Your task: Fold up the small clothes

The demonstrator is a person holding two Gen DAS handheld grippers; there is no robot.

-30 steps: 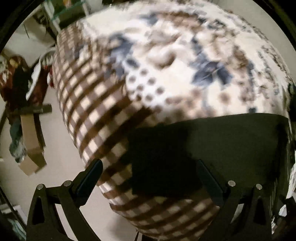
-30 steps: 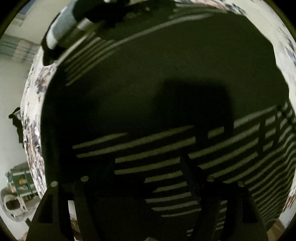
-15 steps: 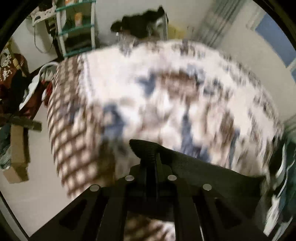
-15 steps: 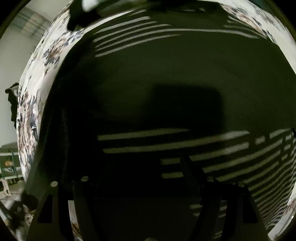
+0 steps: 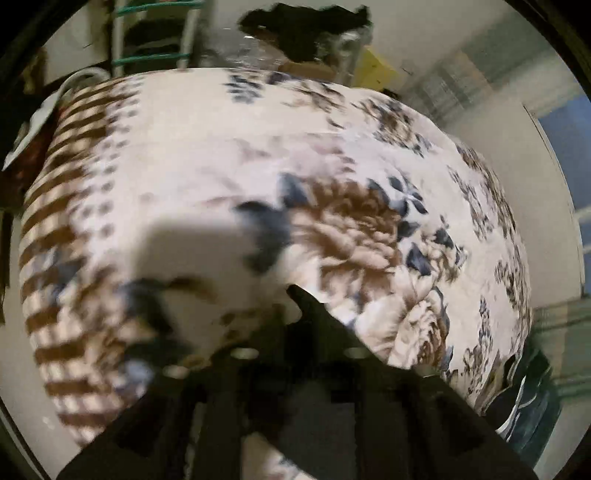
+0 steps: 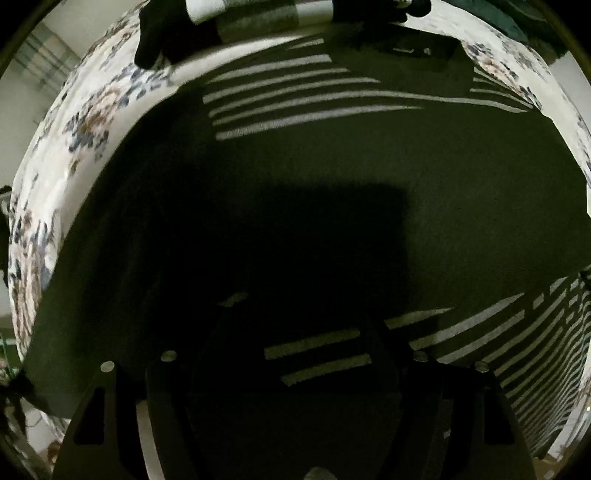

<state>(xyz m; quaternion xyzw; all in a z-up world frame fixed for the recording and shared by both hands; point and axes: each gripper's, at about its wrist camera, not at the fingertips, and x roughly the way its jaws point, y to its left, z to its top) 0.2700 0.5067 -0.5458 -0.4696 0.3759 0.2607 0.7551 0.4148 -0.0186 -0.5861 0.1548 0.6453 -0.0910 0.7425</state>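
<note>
Mid-fold: the left gripper (image 5: 295, 332) lifts a dark cloth corner over the flowered bedspread (image 5: 221, 155), jaws opening, cloth between them. The right gripper (image 6: 284, 354), jaws parted and empty, hovers over the dark striped garment (image 6: 369, 158) lying flat. Next likely needs the corner laid down.

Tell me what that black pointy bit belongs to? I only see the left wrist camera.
Observer: Probably a dark garment with pale stripes. The right wrist view shows it spread flat on the flowery bedspread.
Operator: Is the other gripper grabbing it?
Observer: No. The right gripper points down at the garment with its jaws wide and nothing pinched.
Operator: Can you see the person?
Observer: Only a striped sleeve, at the garment's far edge.
</note>
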